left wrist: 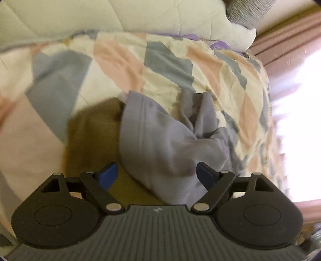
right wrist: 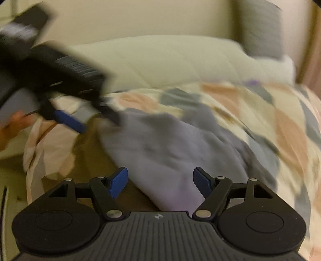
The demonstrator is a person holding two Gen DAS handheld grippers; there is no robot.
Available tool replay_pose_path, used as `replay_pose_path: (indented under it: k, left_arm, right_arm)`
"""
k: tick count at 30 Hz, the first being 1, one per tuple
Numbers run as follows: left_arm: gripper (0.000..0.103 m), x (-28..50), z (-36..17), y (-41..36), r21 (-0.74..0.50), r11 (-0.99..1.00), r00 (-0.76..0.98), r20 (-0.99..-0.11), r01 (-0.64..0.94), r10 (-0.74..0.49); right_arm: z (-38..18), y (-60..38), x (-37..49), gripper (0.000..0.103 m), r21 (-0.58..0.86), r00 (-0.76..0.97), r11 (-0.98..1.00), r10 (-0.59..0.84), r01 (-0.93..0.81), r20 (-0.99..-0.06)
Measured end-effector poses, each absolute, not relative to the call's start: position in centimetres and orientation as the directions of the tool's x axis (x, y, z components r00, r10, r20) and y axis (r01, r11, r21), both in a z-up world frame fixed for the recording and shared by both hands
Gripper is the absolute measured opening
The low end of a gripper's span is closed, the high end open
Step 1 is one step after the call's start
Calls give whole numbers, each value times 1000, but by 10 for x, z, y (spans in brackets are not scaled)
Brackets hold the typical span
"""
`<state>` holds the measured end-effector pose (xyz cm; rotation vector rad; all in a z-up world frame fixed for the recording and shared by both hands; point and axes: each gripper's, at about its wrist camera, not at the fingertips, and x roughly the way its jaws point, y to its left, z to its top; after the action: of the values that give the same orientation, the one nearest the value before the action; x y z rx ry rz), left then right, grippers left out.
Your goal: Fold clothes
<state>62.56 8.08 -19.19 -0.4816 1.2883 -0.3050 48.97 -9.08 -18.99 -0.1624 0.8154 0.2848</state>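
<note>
A crumpled lavender-grey garment (left wrist: 168, 138) lies on a bed, partly over an olive-brown garment (left wrist: 94, 130). My left gripper (left wrist: 157, 173) hovers just above the near edge of the lavender cloth, jaws wide apart with nothing between the blue pads (left wrist: 109, 174). In the right wrist view the same lavender garment (right wrist: 170, 152) spreads in front of my right gripper (right wrist: 160, 181), which is open and holds nothing. The left gripper (right wrist: 94, 122) shows there as a blurred black shape at the upper left, over the garment's far left edge, beside the olive-brown cloth (right wrist: 96, 152).
A patchwork quilt (left wrist: 160, 60) in cream, pink and grey-blue covers the bed. A pale quilted pillow (left wrist: 120, 14) lies at the head. Pink curtains (left wrist: 291, 44) and a bright window are to the right. A hand (right wrist: 12, 128) is blurred at the left edge.
</note>
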Motion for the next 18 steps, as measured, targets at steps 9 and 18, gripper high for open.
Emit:
replay_pose_path:
  k: [9, 18]
  left_arm:
    - [26, 614, -183, 70, -504, 861, 279, -838, -64, -469]
    - [26, 484, -60, -36, -494, 772, 346, -699, 400, -626]
  right_arm:
    - [-200, -67, 483, 4, -170, 660, 896, 164, -411, -733]
    - [-124, -168, 385, 0, 158, 794, 985, 155, -76, -588]
